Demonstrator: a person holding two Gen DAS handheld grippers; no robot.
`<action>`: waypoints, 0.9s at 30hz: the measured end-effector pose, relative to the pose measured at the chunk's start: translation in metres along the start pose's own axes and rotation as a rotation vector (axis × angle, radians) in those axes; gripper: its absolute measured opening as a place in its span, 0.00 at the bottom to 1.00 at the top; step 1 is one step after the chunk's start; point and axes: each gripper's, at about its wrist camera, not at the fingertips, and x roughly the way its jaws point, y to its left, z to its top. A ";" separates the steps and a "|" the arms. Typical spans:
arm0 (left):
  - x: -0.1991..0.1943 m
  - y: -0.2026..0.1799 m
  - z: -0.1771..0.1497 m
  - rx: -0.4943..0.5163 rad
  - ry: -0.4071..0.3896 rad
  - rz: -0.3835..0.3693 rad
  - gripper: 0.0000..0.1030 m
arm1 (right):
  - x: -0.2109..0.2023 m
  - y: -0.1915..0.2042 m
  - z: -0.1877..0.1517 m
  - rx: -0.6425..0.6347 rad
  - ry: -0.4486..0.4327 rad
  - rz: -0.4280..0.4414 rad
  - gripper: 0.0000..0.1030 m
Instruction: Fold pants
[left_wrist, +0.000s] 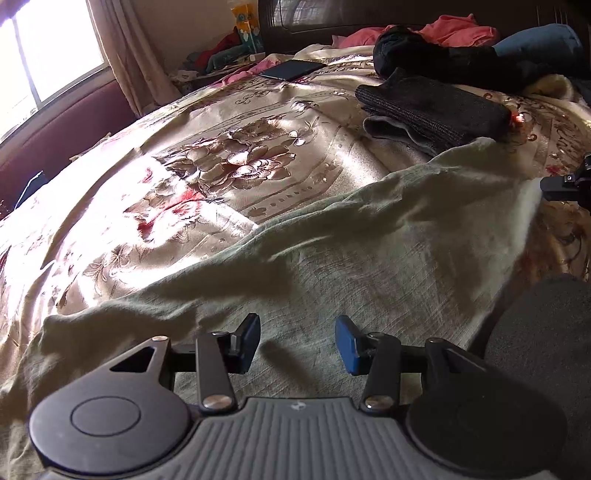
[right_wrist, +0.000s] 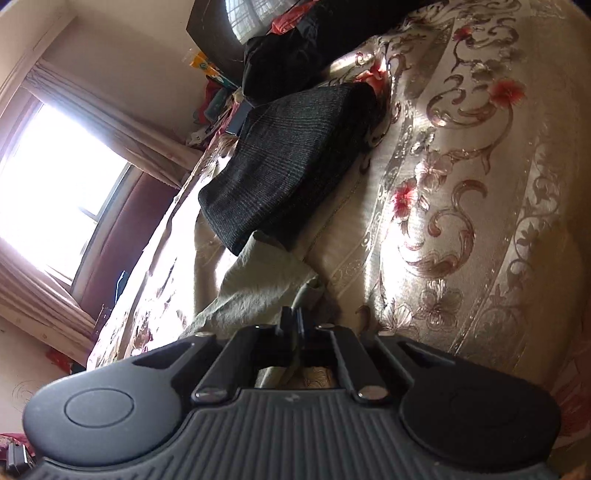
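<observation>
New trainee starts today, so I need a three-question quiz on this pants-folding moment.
1. True or false: the left tongs are shut on the pale green pants.
2. Which tongs pinch the pants? A) left B) right C) neither
3. Fill in: the folded dark garment lies on the floral ____.

Key:
1. False; they are open above the cloth.
2. B; the right tongs are closed on an edge.
3. Bedspread.
</observation>
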 end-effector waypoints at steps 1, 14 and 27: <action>0.000 0.000 0.000 -0.002 0.002 0.002 0.56 | 0.001 -0.002 0.001 0.026 0.002 0.020 0.02; -0.005 -0.001 -0.004 -0.001 -0.003 -0.004 0.56 | -0.003 -0.027 -0.006 0.174 0.083 0.122 0.19; -0.006 0.005 -0.007 -0.030 -0.008 -0.009 0.56 | 0.031 -0.016 -0.024 0.200 0.050 0.170 0.33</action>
